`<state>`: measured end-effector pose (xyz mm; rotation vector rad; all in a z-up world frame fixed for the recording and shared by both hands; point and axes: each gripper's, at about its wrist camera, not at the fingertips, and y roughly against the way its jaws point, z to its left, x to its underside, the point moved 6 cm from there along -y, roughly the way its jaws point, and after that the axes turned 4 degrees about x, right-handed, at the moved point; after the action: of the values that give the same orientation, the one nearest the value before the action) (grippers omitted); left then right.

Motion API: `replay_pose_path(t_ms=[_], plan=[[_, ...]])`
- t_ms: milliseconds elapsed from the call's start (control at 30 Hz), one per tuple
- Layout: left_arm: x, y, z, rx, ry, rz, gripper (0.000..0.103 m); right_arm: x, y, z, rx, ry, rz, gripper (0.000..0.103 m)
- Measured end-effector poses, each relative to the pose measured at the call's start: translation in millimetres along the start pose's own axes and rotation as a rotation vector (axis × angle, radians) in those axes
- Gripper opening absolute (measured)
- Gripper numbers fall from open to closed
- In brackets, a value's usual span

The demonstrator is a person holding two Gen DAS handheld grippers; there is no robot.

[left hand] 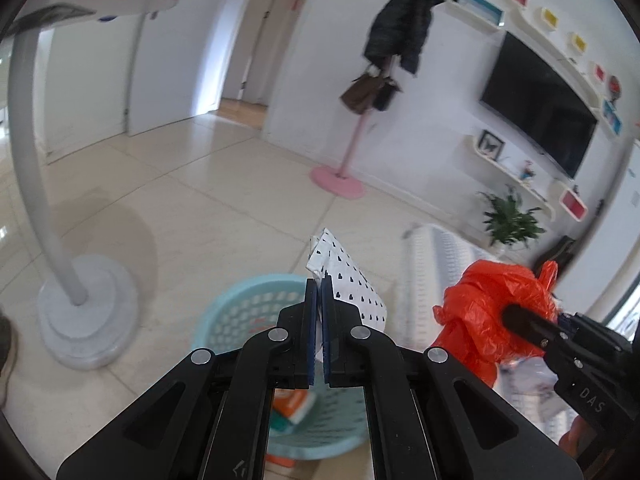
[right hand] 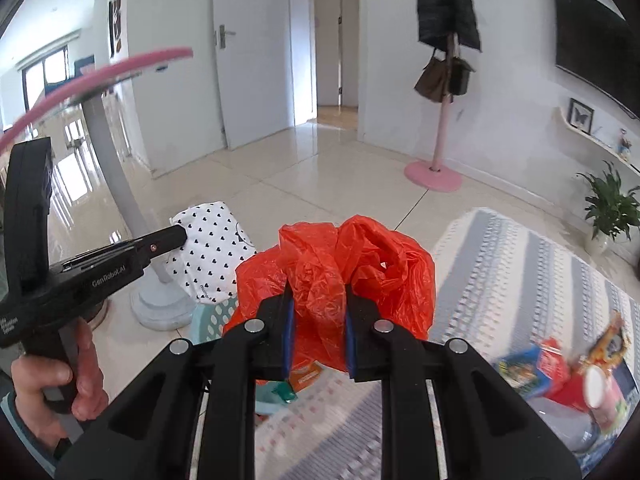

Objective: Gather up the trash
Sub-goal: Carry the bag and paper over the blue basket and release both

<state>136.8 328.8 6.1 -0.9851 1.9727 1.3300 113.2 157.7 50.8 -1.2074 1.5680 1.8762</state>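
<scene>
My left gripper (left hand: 319, 284) is shut on a white bag with black hearts (left hand: 350, 280), held above a light blue basket (left hand: 240, 312) on the floor. That dotted bag (right hand: 212, 248) and the left gripper (right hand: 182, 235) also show at the left of the right wrist view, with a hand on the handle. My right gripper (right hand: 318, 292) is shut on a crumpled orange plastic bag (right hand: 360, 264), lifted off the floor. The orange bag (left hand: 492, 304) shows at the right in the left wrist view, with the right gripper (left hand: 508, 314) pinching it. The basket holds a few packets.
A white floor stand with a round base (left hand: 86, 316) rises left of the basket. A grey striped rug (right hand: 520, 288) lies to the right with several colourful packets and a cup (right hand: 560, 376) on it. A pink coat stand (left hand: 340, 176) and a potted plant (left hand: 508, 220) stand by the wall.
</scene>
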Motion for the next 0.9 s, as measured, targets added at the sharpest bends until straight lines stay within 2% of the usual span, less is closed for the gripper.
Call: replay_pose_path(t_ms=[133, 333, 567, 600, 667, 800, 900], plan=[[11, -21, 30, -0.050, 0.026, 0.043, 0.000, 3, -35, 22, 0.001, 0.018, 0.063, 0.017], [35, -48, 54, -0.101, 0.020, 0.113, 0.000, 19, -85, 22, 0.001, -0.026, 0.181, 0.017], [55, -68, 60, -0.076, 0.033, 0.178, 0.004, 34, -108, 8, -0.008, -0.059, 0.235, 0.019], [56, -69, 61, -0.082, 0.030, 0.180, 0.007, 35, -108, 8, -0.007, -0.060, 0.235, 0.020], [57, -68, 57, -0.074, 0.028, 0.180, 0.025, 35, -106, 8, -0.011, -0.063, 0.229, 0.024], [58, -64, 50, -0.070, 0.009, 0.173, 0.036, 30, -99, 4, -0.019, -0.071, 0.212, 0.029], [56, -60, 44, -0.074, 0.002, 0.168, 0.040, 28, -92, -3, -0.014, -0.082, 0.191, 0.047]])
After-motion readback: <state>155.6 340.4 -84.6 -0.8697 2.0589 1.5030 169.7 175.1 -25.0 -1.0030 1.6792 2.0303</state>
